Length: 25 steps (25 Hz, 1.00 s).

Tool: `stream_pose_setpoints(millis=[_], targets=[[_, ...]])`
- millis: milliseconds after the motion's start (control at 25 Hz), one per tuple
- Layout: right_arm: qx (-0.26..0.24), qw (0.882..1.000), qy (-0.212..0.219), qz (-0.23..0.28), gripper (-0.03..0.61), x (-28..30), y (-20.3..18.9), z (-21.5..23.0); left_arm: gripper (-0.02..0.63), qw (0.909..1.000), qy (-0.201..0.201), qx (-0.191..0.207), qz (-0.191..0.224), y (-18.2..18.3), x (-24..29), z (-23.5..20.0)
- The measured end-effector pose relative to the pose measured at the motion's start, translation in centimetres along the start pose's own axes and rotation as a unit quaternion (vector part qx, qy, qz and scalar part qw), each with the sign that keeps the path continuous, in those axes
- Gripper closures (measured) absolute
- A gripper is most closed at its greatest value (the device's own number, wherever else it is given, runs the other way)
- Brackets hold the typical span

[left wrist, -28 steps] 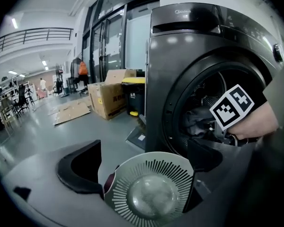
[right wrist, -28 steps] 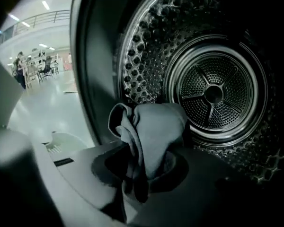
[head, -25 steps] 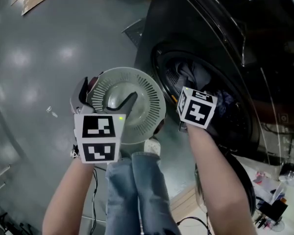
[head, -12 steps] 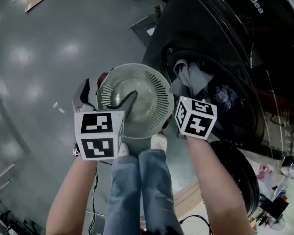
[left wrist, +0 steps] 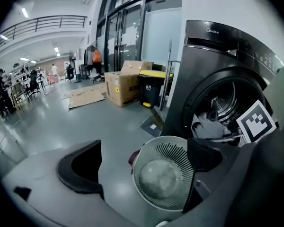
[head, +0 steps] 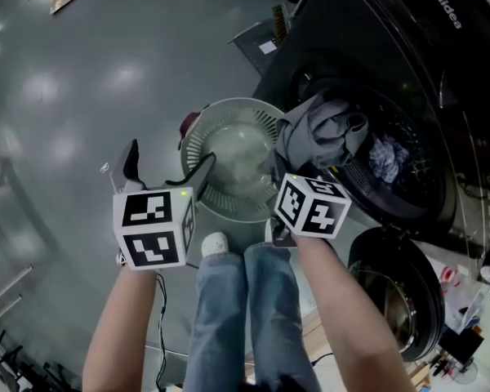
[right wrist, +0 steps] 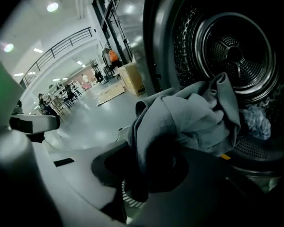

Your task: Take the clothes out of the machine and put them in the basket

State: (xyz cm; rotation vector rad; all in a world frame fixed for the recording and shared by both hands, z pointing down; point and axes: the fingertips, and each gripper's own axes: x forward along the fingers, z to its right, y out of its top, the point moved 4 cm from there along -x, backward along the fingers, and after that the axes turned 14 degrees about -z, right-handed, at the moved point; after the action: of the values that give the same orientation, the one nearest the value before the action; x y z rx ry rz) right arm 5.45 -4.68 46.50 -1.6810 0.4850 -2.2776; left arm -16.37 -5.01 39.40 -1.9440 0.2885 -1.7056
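Right gripper view shows your right gripper [right wrist: 151, 169] clenched on the grey garment [right wrist: 189, 117], held over the basket's [head: 202, 149] right rim, beside the machine [head: 376, 47]. Your left gripper [left wrist: 142, 167] gapes, empty.

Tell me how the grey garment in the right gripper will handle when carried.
Probably floppy: the crumpled grey cloth garment sags in folds around the right gripper. Likely light, since one pinch lifts the bunch. A trailing fold might snag the pale slotted plastic basket's rim.
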Motion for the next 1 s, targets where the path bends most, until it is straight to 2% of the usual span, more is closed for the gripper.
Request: stream_pose_setpoints(millis=[200,320,520,720,800,920,960,1000], targets=[[0.012,0.998,0.060,-0.023,0.508,1.4,-1.0,-4.0,0.048,1.0000,0.001,-0.009,-0.002,-0.8,0.0,-0.9],[0.027,0.992,0.117,-0.036,0.508,1.9,-1.4,-6.1,0.048,0.9999,0.000,-0.012,-0.004,-0.9,0.3,-1.3],[0.012,0.976,0.201,-0.079,0.509,2.7,-2.7,-9.7,0.048,0.9999,0.002,-0.010,0.004,-0.1,0.7,-1.9],[0.016,0.948,0.297,-0.114,0.509,2.7,-3.9,-12.2,0.048,0.9999,0.002,-0.007,0.008,0.5,1.0,-2.0],[0.018,0.948,0.291,-0.128,0.508,3.1,-4.5,-11.6,0.048,1.0000,0.003,-0.004,0.005,0.4,1.2,-1.7],[0.017,0.960,0.248,-0.133,0.483,3.8,-5.2,-9.6,0.048,1.0000,0.000,0.005,0.003,0.2,1.4,-1.2],[0.012,0.961,0.240,-0.134,0.447,4.1,-5.4,-9.2,0.048,1.0000,0.000,0.007,0.002,0.1,1.4,-1.1],[0.009,0.962,0.236,-0.136,0.333,4.3,-5.7,-8.9,0.048,1.0000,0.000,0.007,0.001,0.0,1.5,-0.9]])
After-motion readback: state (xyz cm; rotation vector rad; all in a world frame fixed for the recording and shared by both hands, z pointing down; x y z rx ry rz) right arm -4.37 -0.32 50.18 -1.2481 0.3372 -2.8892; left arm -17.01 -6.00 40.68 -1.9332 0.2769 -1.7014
